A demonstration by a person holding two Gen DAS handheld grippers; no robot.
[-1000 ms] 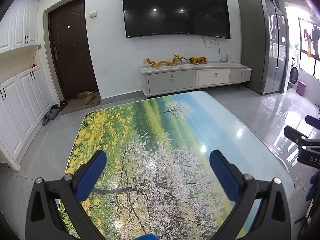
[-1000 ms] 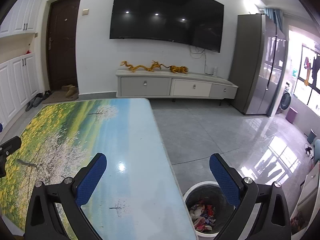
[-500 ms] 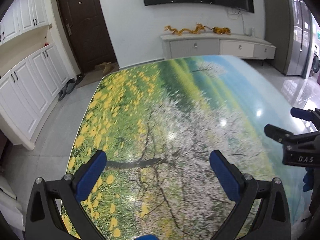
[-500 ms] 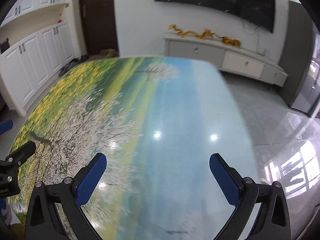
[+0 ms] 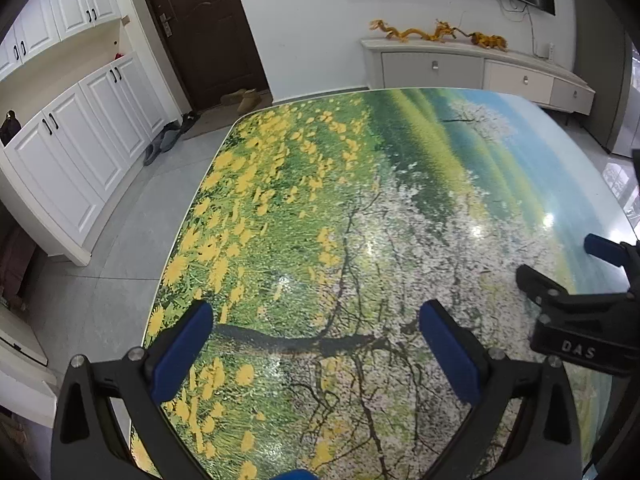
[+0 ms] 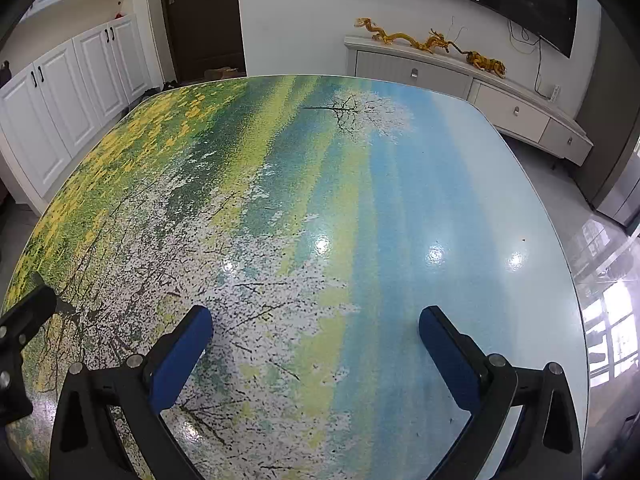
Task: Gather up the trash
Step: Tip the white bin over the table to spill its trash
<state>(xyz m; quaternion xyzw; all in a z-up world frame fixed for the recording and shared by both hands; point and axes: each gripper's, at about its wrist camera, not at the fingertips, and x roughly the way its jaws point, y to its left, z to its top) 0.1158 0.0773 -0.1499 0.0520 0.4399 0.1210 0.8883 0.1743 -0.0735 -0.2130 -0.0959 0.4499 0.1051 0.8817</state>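
My left gripper is open and empty above the near left part of a table printed with a landscape of yellow flowers, blossom trees and blue sky. My right gripper is open and empty above the near right part of the same table. The right gripper also shows at the right edge of the left wrist view. Part of the left gripper shows at the left edge of the right wrist view. No trash shows on the table top. The trash bin is out of view.
White cabinets line the left wall, with slippers on the floor by a dark door. A low TV console with golden dragon figures stands at the far wall. A grey fridge is at the right.
Both grippers have tilted down and swung left over the table. The bin with wrappers, seen by the right gripper a second ago, has left the view. Both stay open.
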